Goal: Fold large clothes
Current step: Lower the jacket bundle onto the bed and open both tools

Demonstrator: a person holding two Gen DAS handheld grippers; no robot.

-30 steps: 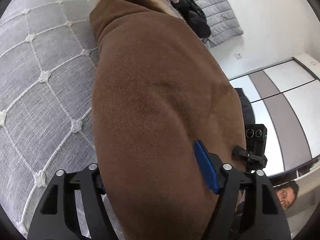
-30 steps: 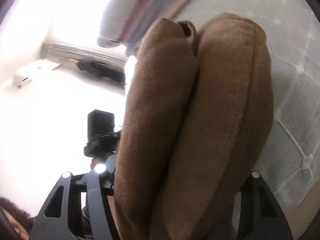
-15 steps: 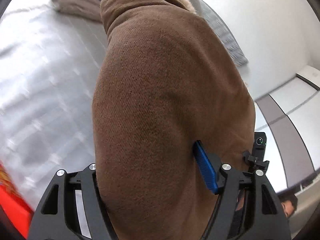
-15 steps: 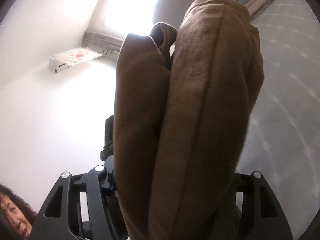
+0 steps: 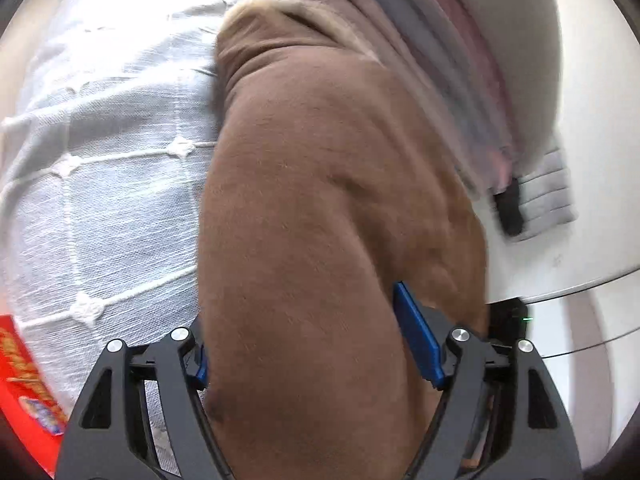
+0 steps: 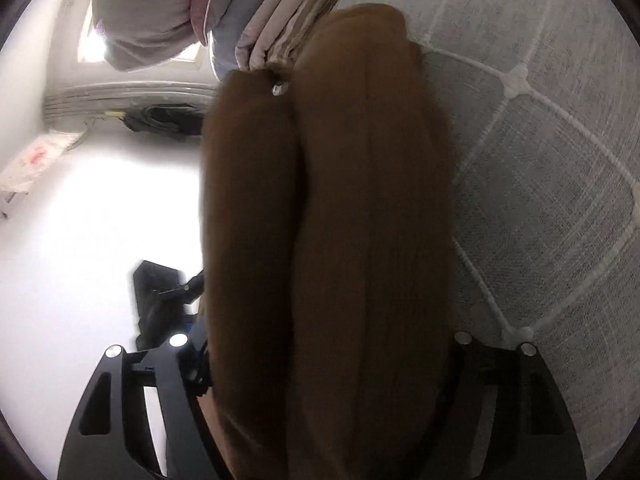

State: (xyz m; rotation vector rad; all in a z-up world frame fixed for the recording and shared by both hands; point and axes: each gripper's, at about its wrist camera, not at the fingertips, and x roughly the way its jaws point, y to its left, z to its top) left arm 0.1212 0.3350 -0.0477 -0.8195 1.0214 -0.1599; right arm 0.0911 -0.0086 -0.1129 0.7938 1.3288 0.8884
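While my left tongs (image 5: 316, 356) and right tongs (image 6: 328, 360) are opening, the folded brown coat (image 5: 332, 220) fills both, seemingly over the bed (image 5: 100, 160).

Bed covered by a pale grey quilted bedspread (image 5: 100, 168) with white diamond stitching. Folded grey and pink bedding (image 6: 224, 4) stacked at twelve o'clock. Red printed item (image 5: 24, 384) at eight o'clock.
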